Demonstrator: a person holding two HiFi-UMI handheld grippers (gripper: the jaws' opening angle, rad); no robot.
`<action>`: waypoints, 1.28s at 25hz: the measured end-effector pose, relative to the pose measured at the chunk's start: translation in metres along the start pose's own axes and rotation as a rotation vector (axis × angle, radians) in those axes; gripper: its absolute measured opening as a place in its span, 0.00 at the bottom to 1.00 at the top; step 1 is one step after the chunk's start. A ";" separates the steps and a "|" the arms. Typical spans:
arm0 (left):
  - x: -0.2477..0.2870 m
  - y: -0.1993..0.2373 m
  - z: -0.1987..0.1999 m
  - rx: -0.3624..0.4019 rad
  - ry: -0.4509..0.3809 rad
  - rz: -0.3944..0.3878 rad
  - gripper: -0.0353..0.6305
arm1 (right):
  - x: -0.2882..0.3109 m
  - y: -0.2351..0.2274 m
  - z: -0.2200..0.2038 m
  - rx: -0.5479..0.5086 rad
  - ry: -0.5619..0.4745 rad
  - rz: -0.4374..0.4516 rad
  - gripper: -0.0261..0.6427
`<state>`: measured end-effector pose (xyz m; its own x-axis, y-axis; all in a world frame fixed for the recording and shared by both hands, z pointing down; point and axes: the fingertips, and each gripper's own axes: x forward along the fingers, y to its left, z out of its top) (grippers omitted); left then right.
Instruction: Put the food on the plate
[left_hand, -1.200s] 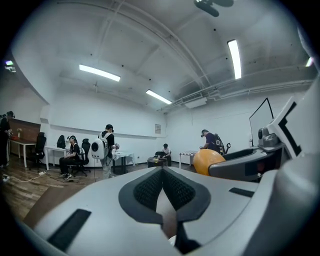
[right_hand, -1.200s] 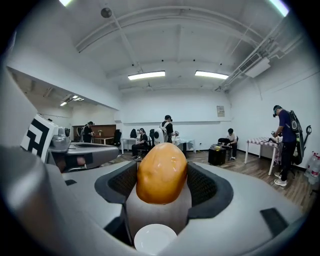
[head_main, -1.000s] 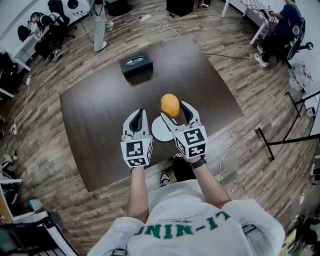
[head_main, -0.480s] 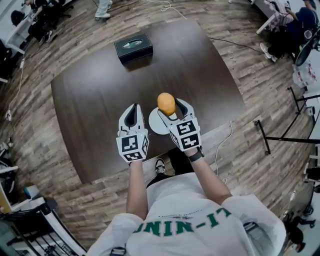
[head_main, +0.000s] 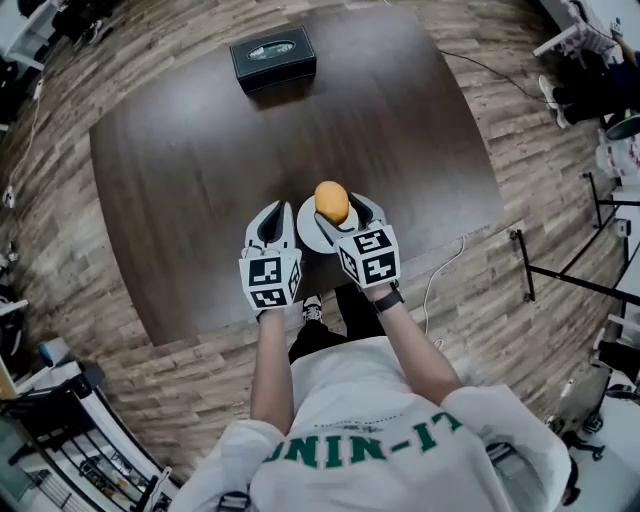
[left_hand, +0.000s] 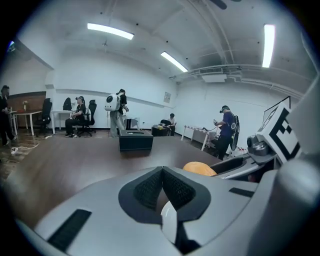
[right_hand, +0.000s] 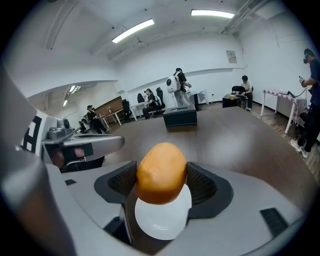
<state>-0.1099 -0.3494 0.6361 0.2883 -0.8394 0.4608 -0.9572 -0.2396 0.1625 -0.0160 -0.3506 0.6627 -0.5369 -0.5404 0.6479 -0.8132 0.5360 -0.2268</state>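
Note:
An orange-yellow, egg-shaped piece of food (head_main: 331, 201) is clamped between the pads of my right gripper (head_main: 338, 208), which is shut on it. It hangs directly over a small white plate (head_main: 308, 225) on the dark brown table (head_main: 180, 150). In the right gripper view the food (right_hand: 161, 172) sits just above the plate (right_hand: 162, 220), and I cannot tell whether they touch. My left gripper (head_main: 273, 212) is beside the plate on its left, shut and empty. In the left gripper view the plate's edge (left_hand: 169, 220) shows below the closed pads and the food (left_hand: 199, 168) is to the right.
A black box (head_main: 272, 57) stands at the far side of the table. The table's near edge is just under my hands. Wooden floor surrounds it, with cables (head_main: 437, 285) to the right and people and chairs far back in the room.
The right gripper has carried the food from the plate's far edge to over the plate's middle. The left gripper stayed beside the plate. The head view shifted.

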 end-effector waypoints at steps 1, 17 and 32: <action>0.003 0.001 -0.007 -0.006 0.017 -0.001 0.07 | 0.005 -0.002 -0.006 0.002 0.015 -0.001 0.52; 0.029 0.009 -0.066 -0.088 0.126 0.010 0.07 | 0.061 -0.009 -0.082 0.022 0.167 0.034 0.52; 0.019 0.009 -0.060 -0.107 0.126 0.010 0.07 | 0.054 -0.005 -0.083 0.008 0.172 0.039 0.72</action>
<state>-0.1111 -0.3379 0.6984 0.2860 -0.7721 0.5675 -0.9538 -0.1724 0.2461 -0.0221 -0.3291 0.7591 -0.5222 -0.3998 0.7533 -0.7946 0.5488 -0.2596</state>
